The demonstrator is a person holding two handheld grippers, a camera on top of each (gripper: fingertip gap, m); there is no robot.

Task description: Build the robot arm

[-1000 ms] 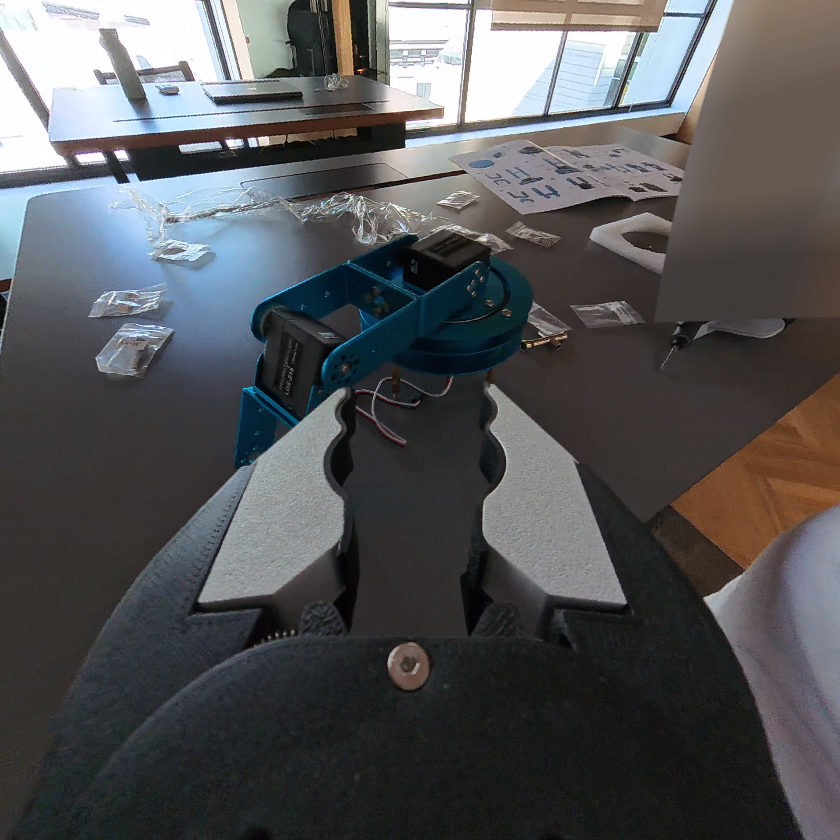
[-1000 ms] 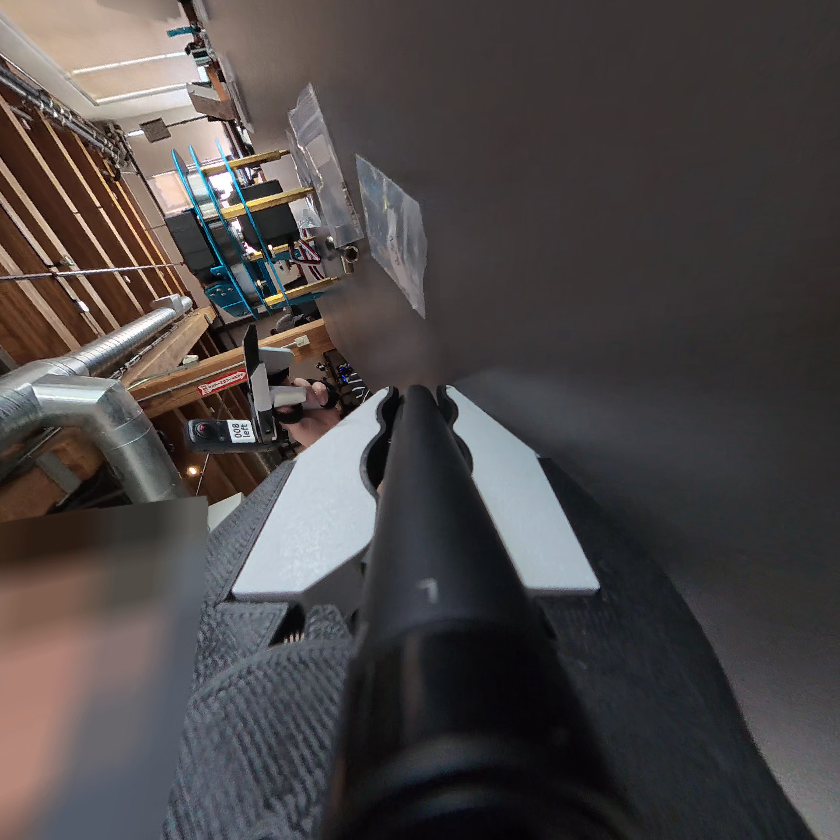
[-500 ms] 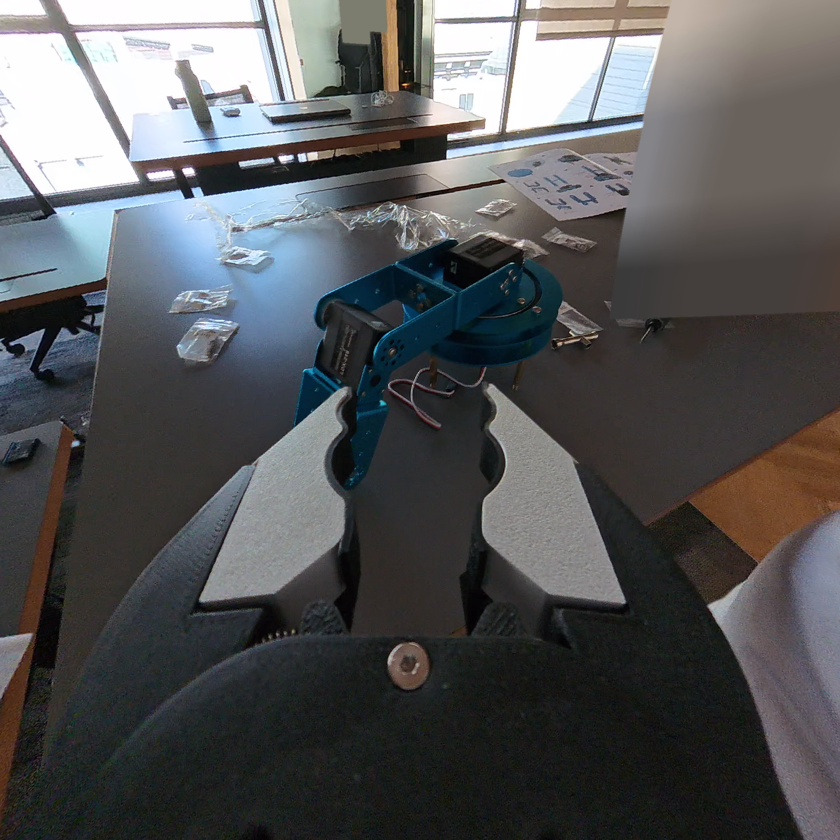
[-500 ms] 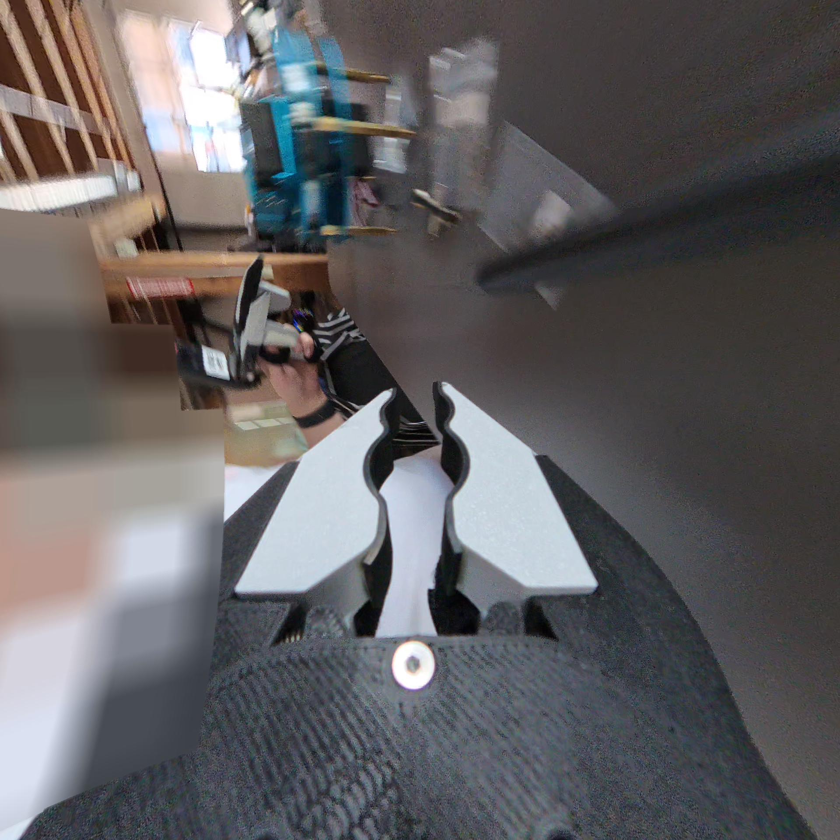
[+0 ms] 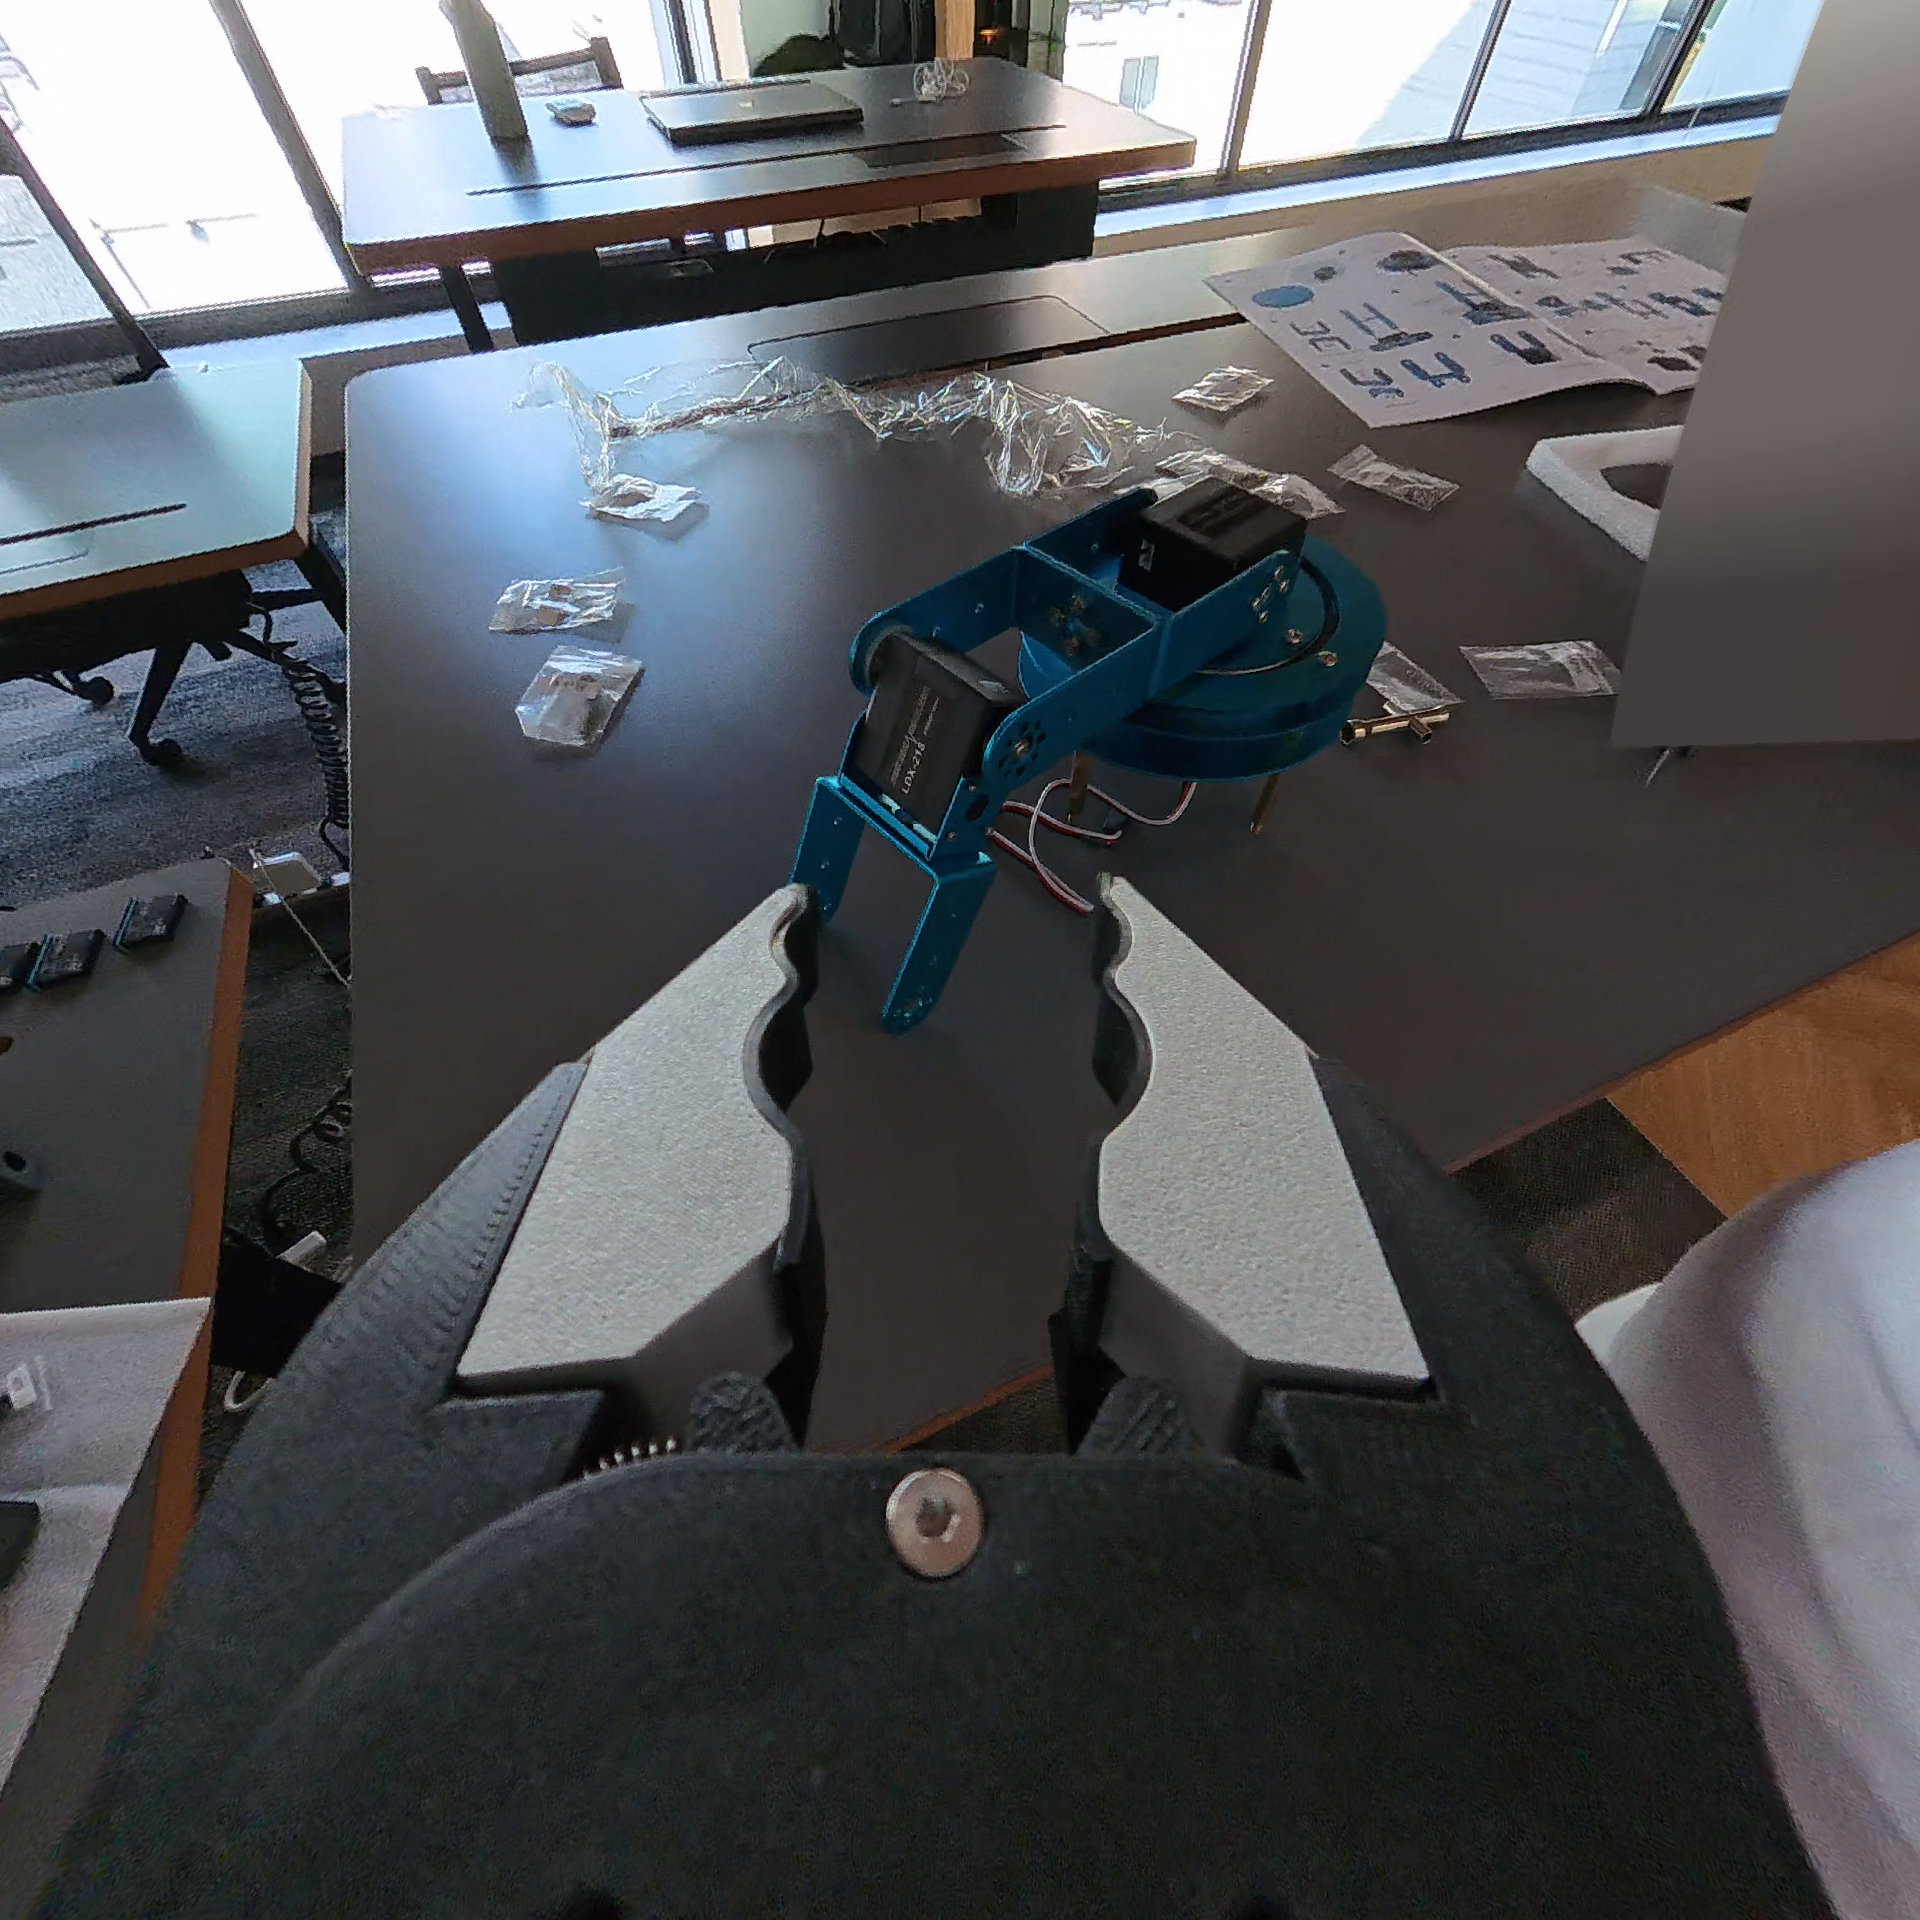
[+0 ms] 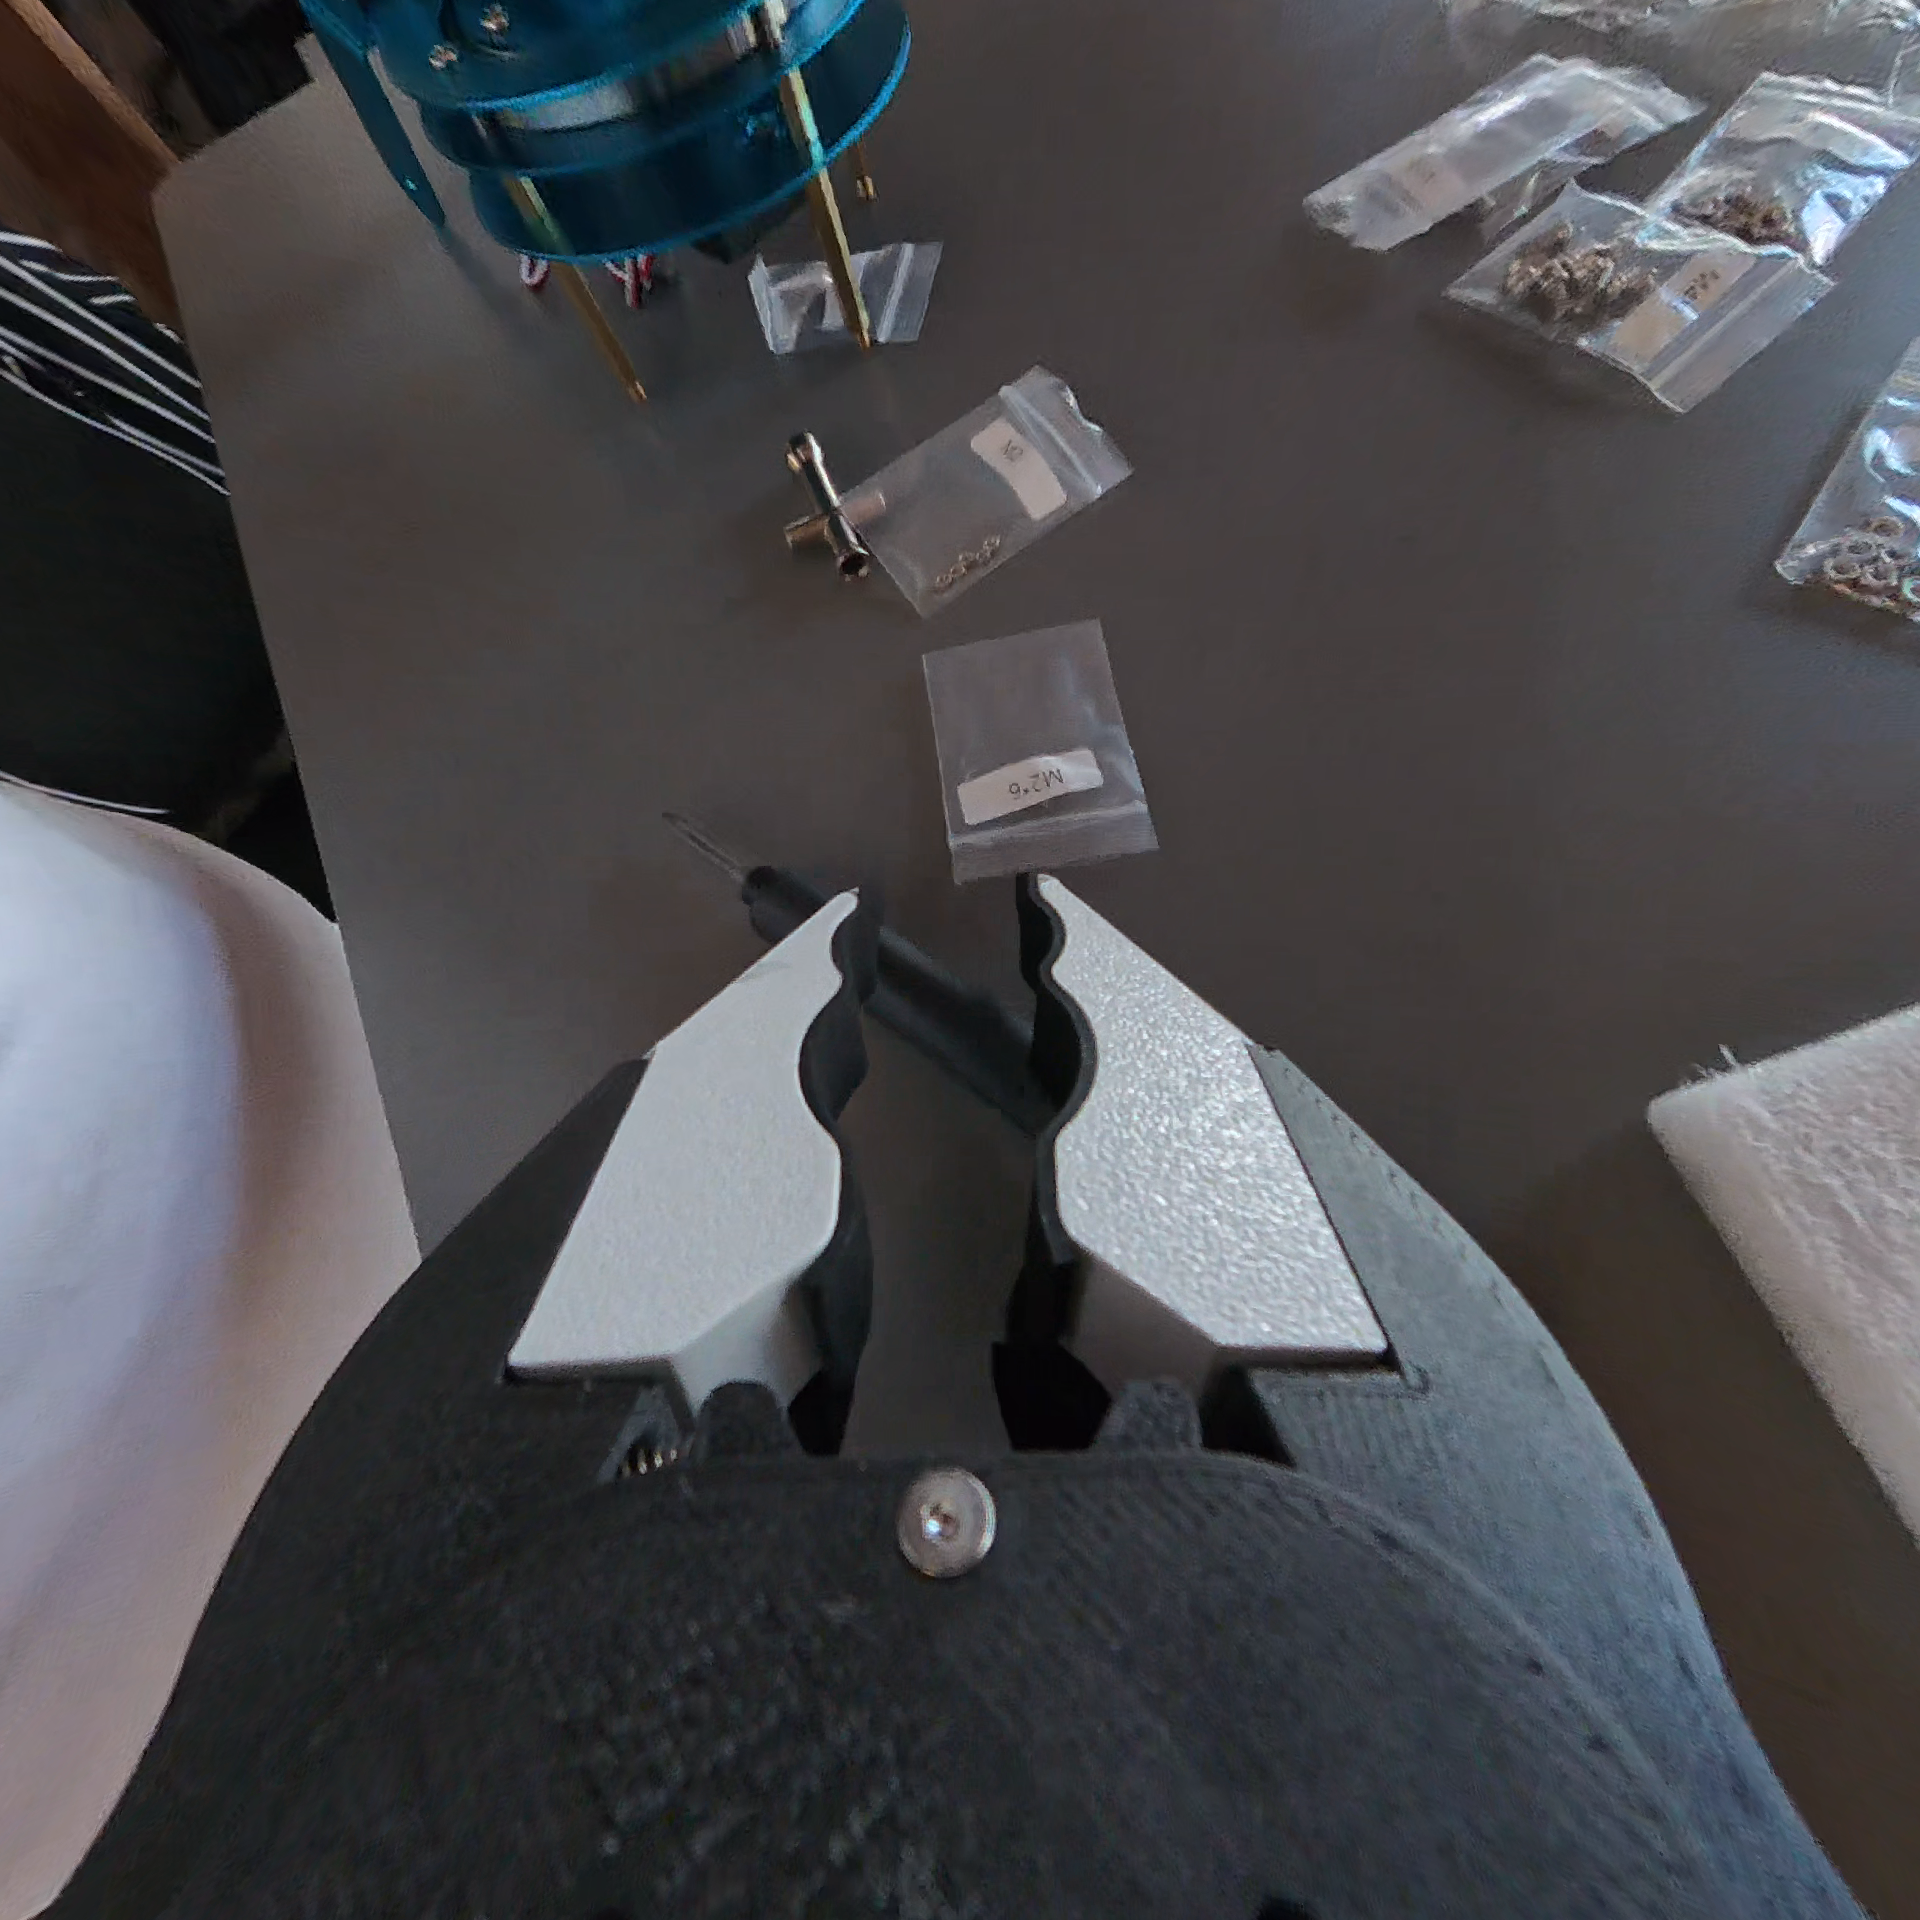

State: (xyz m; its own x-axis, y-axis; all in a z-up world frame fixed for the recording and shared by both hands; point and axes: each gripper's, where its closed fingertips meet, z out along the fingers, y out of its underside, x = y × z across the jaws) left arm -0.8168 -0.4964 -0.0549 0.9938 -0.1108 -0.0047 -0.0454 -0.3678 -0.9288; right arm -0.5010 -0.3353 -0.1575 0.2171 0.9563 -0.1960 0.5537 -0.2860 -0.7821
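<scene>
In the left wrist view, the left tongs (image 5: 945, 914) hang spread wide over the dark table (image 5: 582, 914) with nothing between their grey fingers (image 5: 665, 1132). To their left on the table lie small clear bags of hardware (image 5: 575, 694), and farther back a strip of crumpled clear plastic wrap (image 5: 831, 405). Just ahead of the fingertips stands the blue servo arm assembly (image 5: 1091, 665): its two-pronged end bracket (image 5: 914, 914) points down to the table near the left fingertip, a black servo (image 5: 920, 727) sits in the elbow, and red and white wires (image 5: 1049, 831) trail beneath the round base. To the right of the base lies a small metal cross wrench (image 5: 1397, 732), and beyond it a printed sheet (image 5: 1475, 322) and a white foam piece (image 5: 1590, 488).

In the right wrist view, the right tongs (image 6: 940, 899) are partly parted and grip nothing. A black screwdriver (image 6: 925, 987) lies slantwise on the table (image 6: 1455, 727) under them, its tip poking out left of the left fingertip, its handle passing below the right finger (image 6: 1174, 1164). Just ahead lies a flat clear zip bag (image 6: 1034, 748), then the cross wrench (image 6: 831, 514) touching another bag (image 6: 997, 488), with the blue base (image 6: 644, 125) on brass standoffs beyond. More hardware bags (image 6: 1621, 281) lie at far right, and white foam (image 6: 1808, 1164) at the right edge.
</scene>
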